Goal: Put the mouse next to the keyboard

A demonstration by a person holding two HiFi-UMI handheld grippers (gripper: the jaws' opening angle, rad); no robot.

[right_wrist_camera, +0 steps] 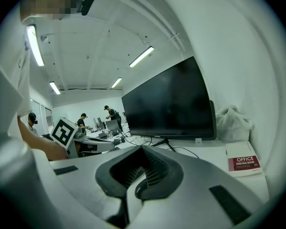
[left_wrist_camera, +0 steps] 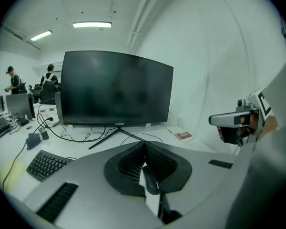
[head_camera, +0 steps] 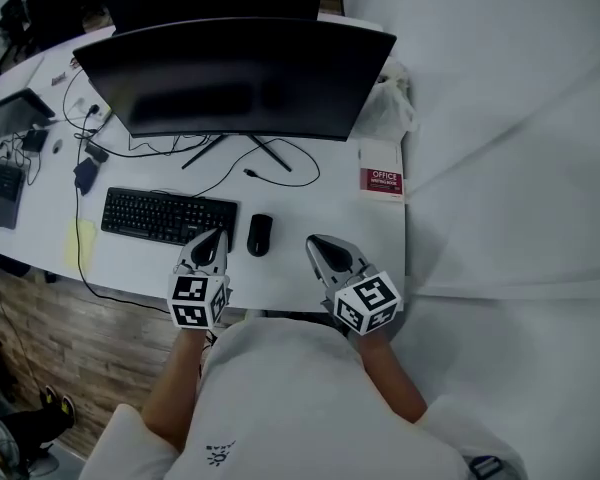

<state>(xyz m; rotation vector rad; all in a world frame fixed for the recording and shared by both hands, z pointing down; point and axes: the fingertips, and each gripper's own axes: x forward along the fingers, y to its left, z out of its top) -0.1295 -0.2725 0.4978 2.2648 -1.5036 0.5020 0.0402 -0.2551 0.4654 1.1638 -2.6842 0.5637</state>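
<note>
The counter (head_camera: 325, 208) is smooth, matt white. The keyboard (head_camera: 168, 215) is matt black plastic; the mouse (head_camera: 259, 234) is black, perhaps slightly glossy. The monitor (head_camera: 235, 78) screen is dark, with a faint sheen. At the counter's far right corner sit a crinkled thin plastic bag (head_camera: 388, 103) and a paper-covered book (head_camera: 381, 171).

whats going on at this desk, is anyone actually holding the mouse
No one is holding it. A person has a gripper in each hand at the front edge of the white desk. The left gripper and the right gripper both have their jaws shut with nothing between them. The black mouse lies on the desk between the two grippers, touching neither. It already sits just right of the keyboard, in front of the dark monitor.
</note>
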